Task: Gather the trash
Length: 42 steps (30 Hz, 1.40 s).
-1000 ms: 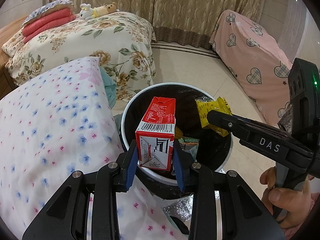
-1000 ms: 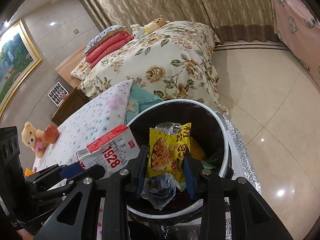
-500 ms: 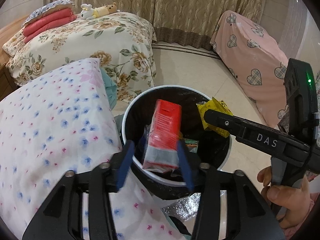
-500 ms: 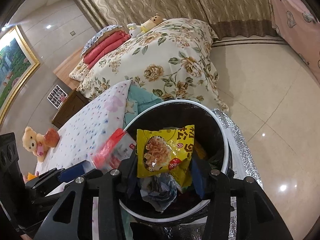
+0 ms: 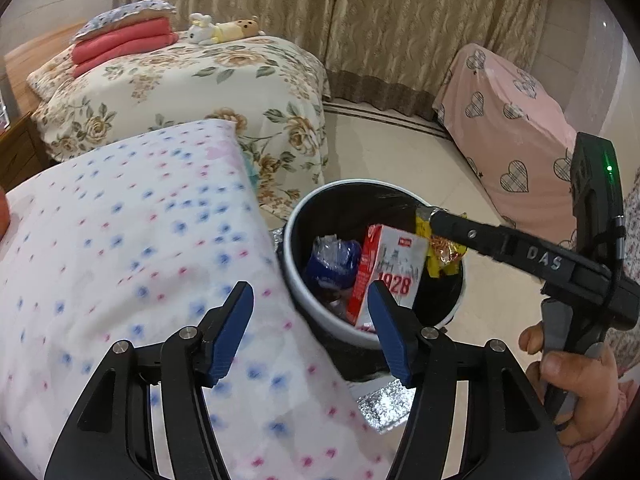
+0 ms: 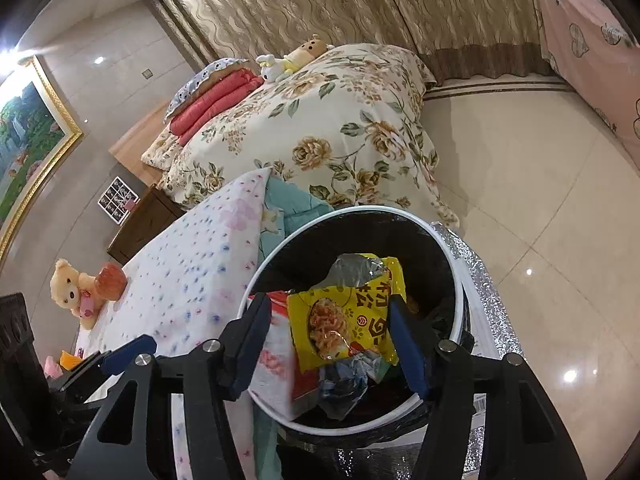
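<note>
1. 2 grippers sit over the round white-rimmed bin with the black liner (image 5: pixel 298 216), and both are spread. My left gripper (image 5: pixel 310 330) holds nothing; it hangs over the spotted white bedspread (image 5: pixel 120 240) beside the rim.
2. My right gripper (image 6: pixel 326 338) has its blue pads wide apart with the yellow crinkled snack wrapper (image 6: pixel 344 320) between them. I cannot tell whether a pad touches it.
3. I judge the wrapper could snag on a pad and ride back out when I lift away.
4. The red-and-white "1928" carton (image 5: pixel 386 268) stands tilted inside against the near wall, beside a blue crumpled plastic wrapper (image 5: pixel 334 258). Its top sits near rim level, so a bump from either gripper could tip it out.
</note>
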Motion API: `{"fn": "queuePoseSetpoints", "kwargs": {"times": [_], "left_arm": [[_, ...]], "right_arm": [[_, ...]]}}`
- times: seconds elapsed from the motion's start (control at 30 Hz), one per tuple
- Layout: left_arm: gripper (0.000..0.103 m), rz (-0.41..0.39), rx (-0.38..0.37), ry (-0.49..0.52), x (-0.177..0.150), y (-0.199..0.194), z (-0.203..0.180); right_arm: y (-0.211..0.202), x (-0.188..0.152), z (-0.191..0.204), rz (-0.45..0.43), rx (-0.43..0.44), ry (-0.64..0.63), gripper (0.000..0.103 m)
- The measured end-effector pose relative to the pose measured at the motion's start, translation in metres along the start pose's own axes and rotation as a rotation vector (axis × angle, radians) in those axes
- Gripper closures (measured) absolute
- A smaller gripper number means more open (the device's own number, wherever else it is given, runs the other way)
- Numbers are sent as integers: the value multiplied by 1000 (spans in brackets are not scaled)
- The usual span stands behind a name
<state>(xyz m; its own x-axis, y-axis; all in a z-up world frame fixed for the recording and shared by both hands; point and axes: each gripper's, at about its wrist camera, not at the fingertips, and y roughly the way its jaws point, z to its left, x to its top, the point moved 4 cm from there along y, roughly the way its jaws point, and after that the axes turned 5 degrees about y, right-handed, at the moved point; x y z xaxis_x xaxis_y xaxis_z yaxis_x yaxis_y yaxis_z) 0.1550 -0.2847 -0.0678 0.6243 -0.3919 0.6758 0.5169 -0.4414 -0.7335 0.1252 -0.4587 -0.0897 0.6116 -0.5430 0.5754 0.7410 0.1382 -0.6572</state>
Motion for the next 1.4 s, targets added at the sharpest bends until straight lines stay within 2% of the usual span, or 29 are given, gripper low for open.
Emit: {"fn": "queuePoseSetpoints", "kwargs": {"times": [0.07, 0.47, 0.57, 0.8, 0.97, 1.07, 1.1, 1.13, 1.17, 1.23, 1.27, 1.4], "left_arm": [[42, -5, 6, -17, -6, -6, 7], [41, -62, 41, -92, -44, -47, 41], [41, -94, 65, -106, -57, -64, 50], [38, -147, 129, -145, -87, -100, 74], [35, -202, 189, -160, -100, -128, 88], [31, -256, 230, -158, -99, -147, 92], [26, -290, 251, -153, -99, -157, 92], [20, -309, 266, -151, -99, -162, 93], [17, -335, 286, -151, -100, -169, 93], [3, -385, 331, -154, -103, -179, 94], [0, -396, 349, -158, -104, -180, 96], [0, -414, 410, -169, -112, -180, 103]], "right_arm": [[-4, -2, 5, -8, 9, -5, 33], [-26, -27, 39, -45, 29, -51, 28], [-36, -41, 52, -76, 36, -69, 23], [-50, -75, 81, -122, 36, -118, 19], [-61, -87, 111, -165, 36, -208, 18], [-73, -86, 130, -203, 41, -266, 12], [-79, -86, 135, -228, 40, -287, 9], [-84, -85, 140, -254, 38, -306, 2], [-89, -85, 145, -285, 33, -326, 0], [-93, -87, 151, -320, 30, -355, 0], [-93, -89, 154, -331, 29, -369, 0], [-82, -98, 154, -331, 27, -377, 0]]}}
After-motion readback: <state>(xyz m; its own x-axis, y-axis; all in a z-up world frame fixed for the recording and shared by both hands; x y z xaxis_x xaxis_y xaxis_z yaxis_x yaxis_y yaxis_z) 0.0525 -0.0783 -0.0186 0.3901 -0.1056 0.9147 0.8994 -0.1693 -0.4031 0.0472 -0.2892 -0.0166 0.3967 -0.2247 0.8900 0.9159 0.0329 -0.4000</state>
